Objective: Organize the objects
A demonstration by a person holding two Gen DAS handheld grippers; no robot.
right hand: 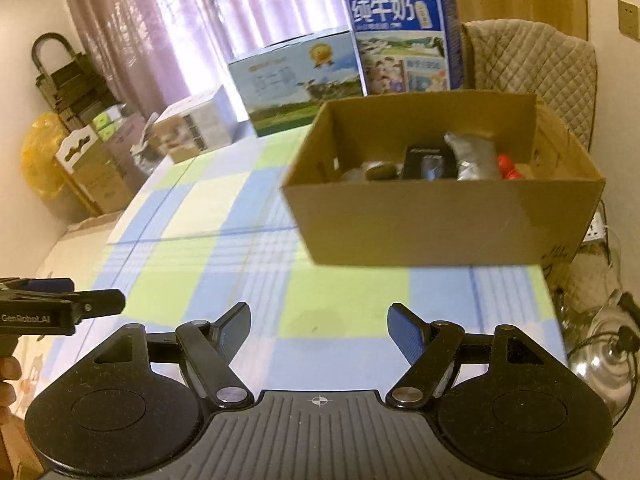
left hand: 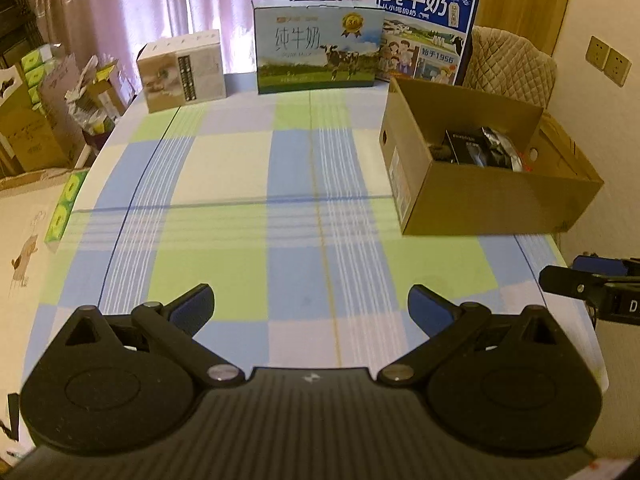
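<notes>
Both grippers empty above the near edge of the desk (left hand: 224, 168), draped in a blue, green and cream checked cloth. Left gripper (left hand: 310, 306) at the bottom of its own view, jaws spread wide with bare cloth between the blue pads; right gripper (right hand: 319, 322) likewise at the bottom of its view, jaws wide, nothing held.

Open brown cardboard box (left hand: 492, 200) at right of centre in the left view, upper centre-right in the right view, resting on the desk with the sorted items inside. From the left view only a black packet (left hand: 466, 146) and a crinkled silver pouch (left hand: 500, 144) visible over the rim. From the right view more: a red item (right hand: 507, 166) at the right end and a dark rounded lump (right hand: 380, 171) at the left (neither identifiable, both partly hidden behind the front wall).

Along the far desk edge, a pale beige carton (left hand: 182, 70), a light-blue milk carton with a cow picture (left hand: 318, 46) and a tall dark-blue milk carton (left hand: 426, 26); blurred in the right view. A quilted beige chair back (right hand: 532, 68) behind the box.

Seen only on the right: a metal kettle (right hand: 600, 356) at lower right, fingers (right hand: 9, 380) cut off at the left edge. Each gripper's tip poking into the other's frame.
</notes>
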